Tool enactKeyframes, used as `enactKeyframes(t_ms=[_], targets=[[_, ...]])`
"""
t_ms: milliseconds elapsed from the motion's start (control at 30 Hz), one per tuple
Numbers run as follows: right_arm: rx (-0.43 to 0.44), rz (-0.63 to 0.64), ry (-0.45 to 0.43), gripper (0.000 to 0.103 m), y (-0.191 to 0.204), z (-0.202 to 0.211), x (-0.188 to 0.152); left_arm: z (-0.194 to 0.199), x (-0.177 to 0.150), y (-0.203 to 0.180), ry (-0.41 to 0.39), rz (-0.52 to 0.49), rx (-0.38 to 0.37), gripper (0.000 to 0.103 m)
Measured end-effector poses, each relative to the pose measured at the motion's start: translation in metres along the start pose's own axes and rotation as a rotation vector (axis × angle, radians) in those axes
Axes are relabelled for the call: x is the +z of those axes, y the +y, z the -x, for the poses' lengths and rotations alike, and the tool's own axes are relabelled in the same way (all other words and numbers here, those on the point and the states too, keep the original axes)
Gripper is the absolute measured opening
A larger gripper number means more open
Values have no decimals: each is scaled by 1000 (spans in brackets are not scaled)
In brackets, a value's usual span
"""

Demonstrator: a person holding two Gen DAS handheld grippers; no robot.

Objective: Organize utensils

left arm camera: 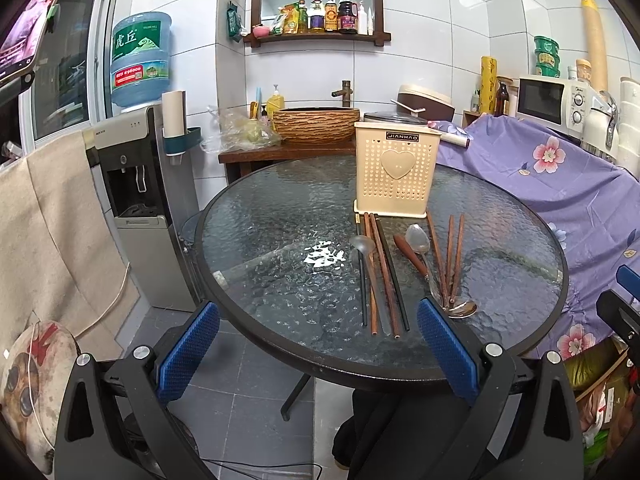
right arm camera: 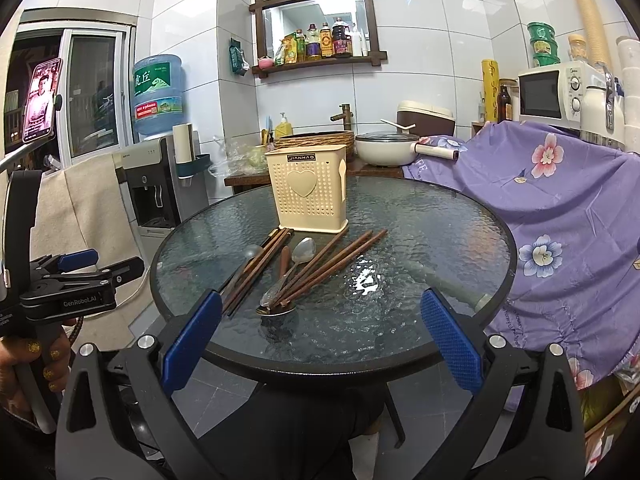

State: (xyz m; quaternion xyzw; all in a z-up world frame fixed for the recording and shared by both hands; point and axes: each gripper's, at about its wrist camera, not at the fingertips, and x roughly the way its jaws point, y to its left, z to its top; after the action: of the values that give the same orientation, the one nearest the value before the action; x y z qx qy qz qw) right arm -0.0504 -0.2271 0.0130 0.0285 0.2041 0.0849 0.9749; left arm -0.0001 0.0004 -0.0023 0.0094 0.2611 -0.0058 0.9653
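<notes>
Standing left of the table, a water dispenser (left arm camera: 138,184) carries a blue bottle (left arm camera: 140,60), and a beige cloth (left arm camera: 60,220) hangs beside it. The left gripper (left arm camera: 318,346) hovers at the near rim of the round glass table (left arm camera: 260,220), its blue pads (left arm camera: 188,350) spread wide with nothing between them. In the right wrist view it shows at the far left, held in a hand (right arm camera: 24,364).

On the glass, a cream holder (left arm camera: 394,174) with a heart on its front stands upright toward the far side. The utensils lie flat in front of it, on the near side. From the left: a dark-handled spoon (left arm camera: 362,264) touching a bundle of chopsticks (left arm camera: 382,272) that runs from the holder's base toward the near rim; then a wooden-handled spoon (left arm camera: 412,258) and a steel spoon (left arm camera: 418,240) crossing each other; then three more brown chopsticks (left arm camera: 452,256) fanned out, their near ends meeting over a spoon bowl (left arm camera: 464,309) close to the rim.

The right gripper (right arm camera: 320,342) also hovers at the near rim, its jaws wide and empty, the spoon bowl just beyond its left pad (right arm camera: 192,338).

Behind the table sit a basin (left arm camera: 316,122) and a pot (right arm camera: 384,146). To the right, a purple floral cloth (left arm camera: 540,184) drapes beside the table, with a microwave (left arm camera: 550,102) behind it.
</notes>
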Motion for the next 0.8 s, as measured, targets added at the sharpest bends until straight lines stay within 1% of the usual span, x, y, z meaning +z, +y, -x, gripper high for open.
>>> enactKeyframes(t_ms=[800], targets=[[1, -4, 4, 98, 0, -2, -6, 2, -1, -1, 1, -3, -2, 97]])
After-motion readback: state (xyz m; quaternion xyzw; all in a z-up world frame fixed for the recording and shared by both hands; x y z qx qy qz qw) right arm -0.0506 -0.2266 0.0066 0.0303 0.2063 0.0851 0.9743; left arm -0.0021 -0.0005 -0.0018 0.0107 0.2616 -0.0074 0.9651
